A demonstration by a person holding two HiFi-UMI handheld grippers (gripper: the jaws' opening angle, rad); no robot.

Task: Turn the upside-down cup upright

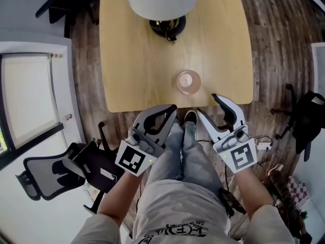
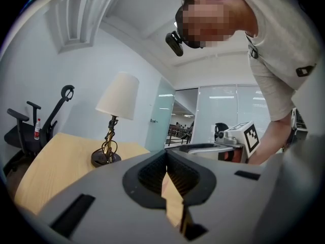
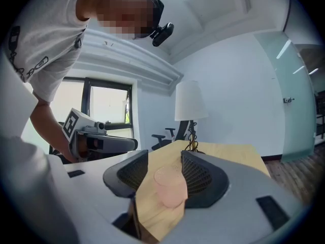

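Two grippers are hanging just short of the table (image 1: 127, 70), above my operator's knees. The left gripper (image 1: 171, 110) is clenched on nothing, its jaws meeting. The right gripper (image 1: 206, 104) is standing released, jaws apart and pads touching nothing.

Beyond them the cup (image 1: 188, 82) is sitting on the wood close to the front edge, right of centre, apart from both grippers. In the right gripper view I am seeing it framed in the gap between the jaws.

I am weighing three hazards. One pad arriving before the other could shove or tip the cup, and the near edge leaves little room. Its thin, translucent pink wall could flex or slip under the pads during the turn. The clenched left gripper, travelling alongside, could clip it.

The cup's long axis is standing vertical. A flat closed face is pointing up, so I am judging the mouth to be down against the table, though no view is showing the rim.

Farthest off, the lamp (image 1: 167, 27) is standing at the table's back, well apart.
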